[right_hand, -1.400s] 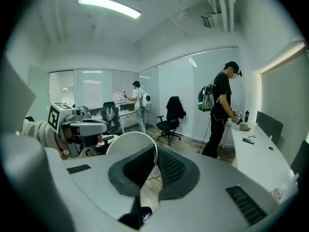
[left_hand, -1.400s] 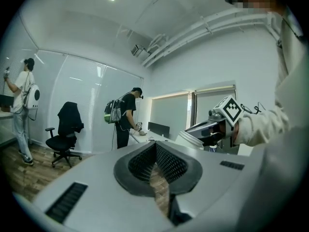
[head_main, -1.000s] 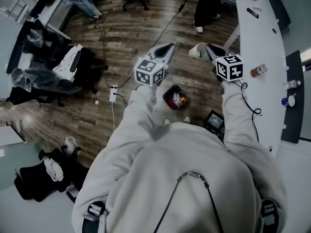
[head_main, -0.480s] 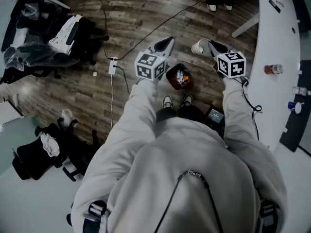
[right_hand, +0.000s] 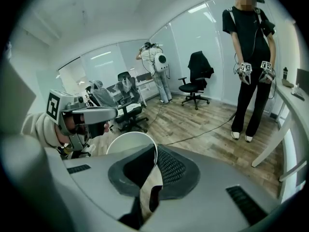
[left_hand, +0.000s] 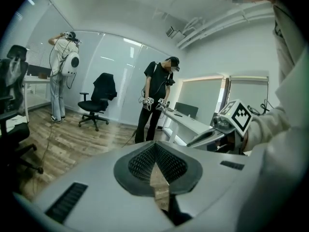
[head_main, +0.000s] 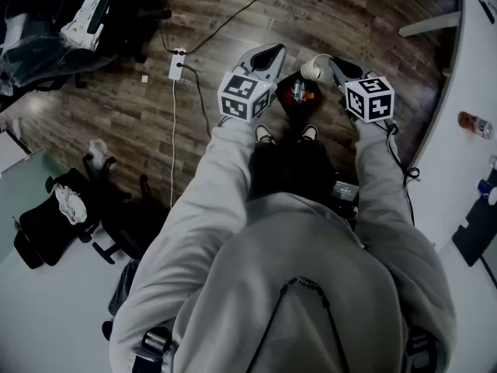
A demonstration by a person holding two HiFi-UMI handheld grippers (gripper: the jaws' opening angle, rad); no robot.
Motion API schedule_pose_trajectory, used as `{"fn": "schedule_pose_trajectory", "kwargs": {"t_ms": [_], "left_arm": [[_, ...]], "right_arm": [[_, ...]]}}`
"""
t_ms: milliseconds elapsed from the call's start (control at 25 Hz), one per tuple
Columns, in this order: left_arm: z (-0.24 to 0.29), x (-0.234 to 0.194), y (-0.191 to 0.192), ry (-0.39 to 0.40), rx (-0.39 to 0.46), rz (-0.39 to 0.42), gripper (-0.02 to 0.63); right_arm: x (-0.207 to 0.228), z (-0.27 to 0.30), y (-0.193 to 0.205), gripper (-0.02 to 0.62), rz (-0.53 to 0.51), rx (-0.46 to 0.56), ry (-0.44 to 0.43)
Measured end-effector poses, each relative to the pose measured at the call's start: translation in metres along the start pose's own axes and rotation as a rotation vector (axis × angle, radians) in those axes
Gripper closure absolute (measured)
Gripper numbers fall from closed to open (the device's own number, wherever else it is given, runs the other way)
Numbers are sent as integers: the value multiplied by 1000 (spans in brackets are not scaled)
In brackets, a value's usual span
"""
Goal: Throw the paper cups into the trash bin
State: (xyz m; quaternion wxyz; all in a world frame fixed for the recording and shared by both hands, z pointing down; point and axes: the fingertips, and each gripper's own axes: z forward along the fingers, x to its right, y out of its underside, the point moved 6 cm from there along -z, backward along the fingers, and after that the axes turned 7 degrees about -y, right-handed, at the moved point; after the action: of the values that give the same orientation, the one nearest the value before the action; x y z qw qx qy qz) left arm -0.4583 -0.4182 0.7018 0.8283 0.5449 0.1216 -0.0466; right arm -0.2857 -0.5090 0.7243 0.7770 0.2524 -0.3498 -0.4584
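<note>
Wood floor: paper cup is clamped in right hand-held gripper at trash bin; release over it is needed next. Left hand-held gripper is closed, empty.

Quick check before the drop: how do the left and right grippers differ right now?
The right gripper is clamped on the wall of a white paper cup, with one jaw inside it. The left gripper has its jaws together on nothing. In the head view the left gripper sits at the trash bin's left edge and the right gripper brings the cup in at its right. Both point forward, flanking the bin.
</note>
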Motion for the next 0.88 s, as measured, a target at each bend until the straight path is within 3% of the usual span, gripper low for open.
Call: {"fn": "schedule_pose_trajectory", "kwargs": {"t_ms": [200,600,880], "left_arm": [[22,-34,88,-13,-24,-65,604],[99,-55,279,-16,-93,-119,604],[124,-54,353,-38,-123,-149,604]], "right_arm": [[19,58,64,558,-9,-57,-20],[68,173,232,558,-45,-216,-112],[94,224,301,558,-35,-258,-125]]}}
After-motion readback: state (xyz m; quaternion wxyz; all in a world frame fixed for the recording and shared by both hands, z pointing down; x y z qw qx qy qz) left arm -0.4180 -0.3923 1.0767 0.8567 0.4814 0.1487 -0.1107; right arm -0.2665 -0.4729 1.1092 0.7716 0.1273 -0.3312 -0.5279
